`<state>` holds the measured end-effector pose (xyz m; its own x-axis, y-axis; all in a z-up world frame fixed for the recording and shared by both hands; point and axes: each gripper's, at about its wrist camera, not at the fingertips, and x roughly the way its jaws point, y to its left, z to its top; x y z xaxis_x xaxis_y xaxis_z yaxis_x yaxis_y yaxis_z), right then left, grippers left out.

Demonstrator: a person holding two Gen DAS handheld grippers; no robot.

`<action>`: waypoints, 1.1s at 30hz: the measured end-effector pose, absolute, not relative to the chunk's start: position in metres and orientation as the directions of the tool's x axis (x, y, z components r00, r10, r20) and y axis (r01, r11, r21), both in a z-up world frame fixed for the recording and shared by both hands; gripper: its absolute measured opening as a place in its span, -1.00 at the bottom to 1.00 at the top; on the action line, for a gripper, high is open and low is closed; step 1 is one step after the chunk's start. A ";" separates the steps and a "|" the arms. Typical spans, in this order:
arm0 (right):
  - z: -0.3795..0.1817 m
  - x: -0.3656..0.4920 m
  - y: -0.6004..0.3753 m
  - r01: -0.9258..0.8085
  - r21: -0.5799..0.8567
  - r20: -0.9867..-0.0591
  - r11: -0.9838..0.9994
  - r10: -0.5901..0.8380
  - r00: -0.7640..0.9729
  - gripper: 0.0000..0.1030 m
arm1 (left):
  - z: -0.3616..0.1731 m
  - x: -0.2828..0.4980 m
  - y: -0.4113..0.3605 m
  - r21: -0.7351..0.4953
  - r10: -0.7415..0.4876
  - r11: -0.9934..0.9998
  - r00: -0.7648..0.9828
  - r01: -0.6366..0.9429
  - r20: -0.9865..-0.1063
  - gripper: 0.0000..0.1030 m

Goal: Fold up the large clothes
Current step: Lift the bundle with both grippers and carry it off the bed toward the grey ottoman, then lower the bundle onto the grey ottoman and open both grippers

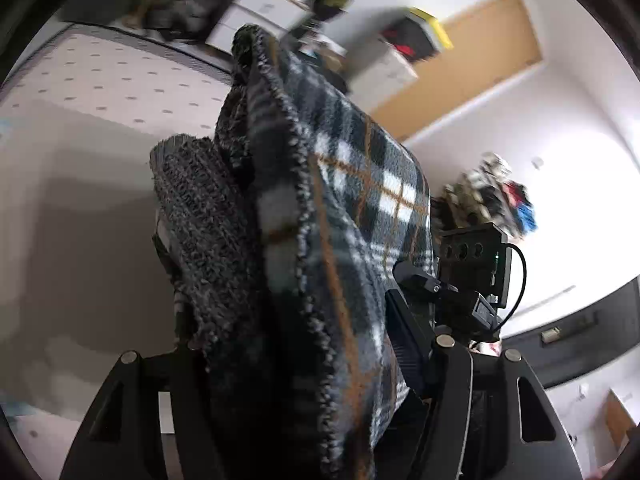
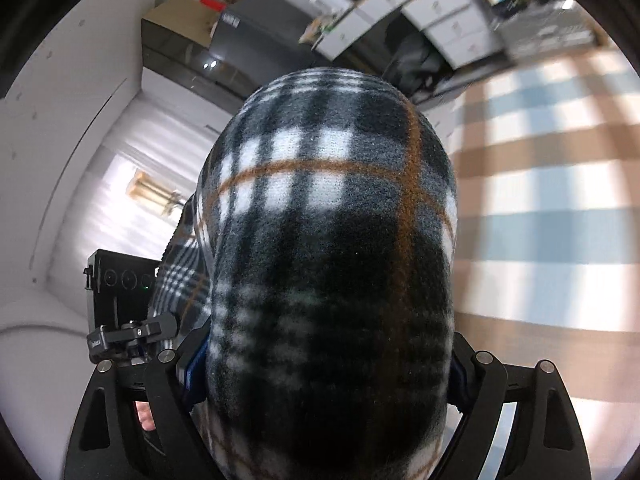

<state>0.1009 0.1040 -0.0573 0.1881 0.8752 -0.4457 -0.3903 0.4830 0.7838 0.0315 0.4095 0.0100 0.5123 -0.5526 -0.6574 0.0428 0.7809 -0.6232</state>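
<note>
Fuzzy checked fleece fills both of my views. My left gripper (image 1: 296, 360) is clamped on a thick bunch of the blanket (image 1: 344, 208), which stands up between its fingers, with the stitched edge facing me. My right gripper (image 2: 328, 364) pinches another fat fold of the same blanket (image 2: 328, 240), which bulges up and hides the fingertips. Beside my left gripper, off to its right, I see the other tool (image 1: 476, 264). Past my right gripper, on its right, lies a brown and blue checked cloth (image 2: 552, 184).
</note>
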 end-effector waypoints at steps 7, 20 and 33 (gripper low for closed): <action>-0.101 0.118 0.243 -0.331 0.802 -0.480 0.497 0.866 0.137 0.72 | -0.050 0.025 0.541 -0.678 -0.503 0.725 0.578 -0.122 -0.642 0.14; -0.149 0.125 0.239 -0.206 0.827 -0.523 0.524 0.850 0.061 0.98 | -0.071 0.020 0.553 -0.707 -0.502 0.684 0.588 -0.178 -0.634 0.14; -0.125 0.136 0.132 -0.233 0.772 -0.573 0.591 0.807 0.145 1.00 | -0.059 -0.022 0.557 -0.685 -0.371 0.666 0.666 -0.295 -0.647 0.14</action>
<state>0.1359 0.1320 -0.1246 0.1450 0.8066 -0.5731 -0.2334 0.5907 0.7724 -0.0224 0.5566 -0.0588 0.6656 -0.3714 -0.6473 -0.2947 0.6661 -0.6852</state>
